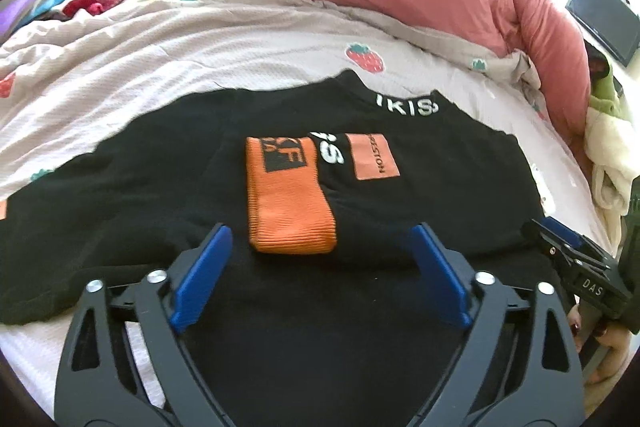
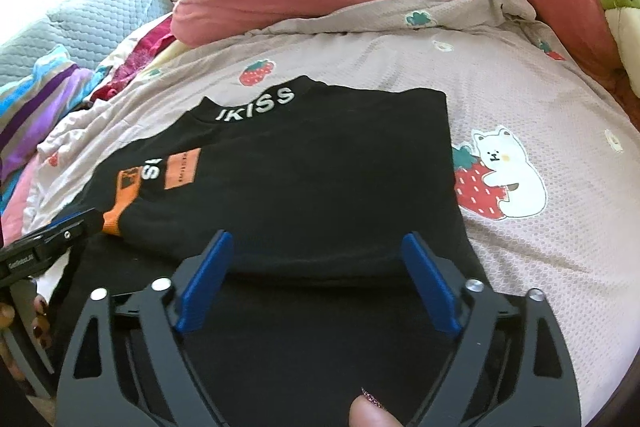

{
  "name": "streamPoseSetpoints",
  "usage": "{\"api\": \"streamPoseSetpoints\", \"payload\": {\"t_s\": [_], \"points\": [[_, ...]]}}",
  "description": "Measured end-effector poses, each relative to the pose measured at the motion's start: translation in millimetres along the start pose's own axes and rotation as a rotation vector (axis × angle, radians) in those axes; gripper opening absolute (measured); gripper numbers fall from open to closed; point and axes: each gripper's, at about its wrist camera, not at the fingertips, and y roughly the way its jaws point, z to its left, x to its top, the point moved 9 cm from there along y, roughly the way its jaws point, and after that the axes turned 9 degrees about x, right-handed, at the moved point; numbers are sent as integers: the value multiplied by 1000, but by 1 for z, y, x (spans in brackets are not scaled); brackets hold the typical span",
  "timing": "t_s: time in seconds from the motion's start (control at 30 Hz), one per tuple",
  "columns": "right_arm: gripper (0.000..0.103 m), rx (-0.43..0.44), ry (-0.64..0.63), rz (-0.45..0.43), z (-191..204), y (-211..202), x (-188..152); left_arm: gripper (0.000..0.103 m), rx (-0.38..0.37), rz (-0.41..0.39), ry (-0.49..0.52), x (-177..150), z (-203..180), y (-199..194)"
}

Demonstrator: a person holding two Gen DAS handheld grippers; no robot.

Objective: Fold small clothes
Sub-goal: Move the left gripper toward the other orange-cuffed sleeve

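The black top (image 1: 140, 195) lies flat on the bed (image 2: 540, 107), just ahead of both tools. The left tool (image 1: 322, 259) and right tool (image 2: 318, 263) gape wide, holding nothing, with the near fold edge running across between them.

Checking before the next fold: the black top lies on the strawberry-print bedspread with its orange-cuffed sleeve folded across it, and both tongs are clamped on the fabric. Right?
Not quite. Both views show the left tongs and right tongs open, nothing between their pads. The rest holds: the black top lies on the strawberry-print bedspread, its orange-cuffed sleeve folded across it.
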Motion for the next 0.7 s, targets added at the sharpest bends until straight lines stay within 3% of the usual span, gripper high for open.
{"api": "streamPoseSetpoints", "payload": {"t_s": [0.03, 0.4, 0.7], "points": [[91, 2, -6, -2, 2, -1, 0, 94, 2, -6, -4, 0, 3, -3], [96, 23, -55, -24, 27, -6, 3, 94, 77, -60, -13, 2, 28, -25], [97, 63, -114, -35, 60, -7, 10, 94, 119, -91, -97, 7, 63, -39]]}}
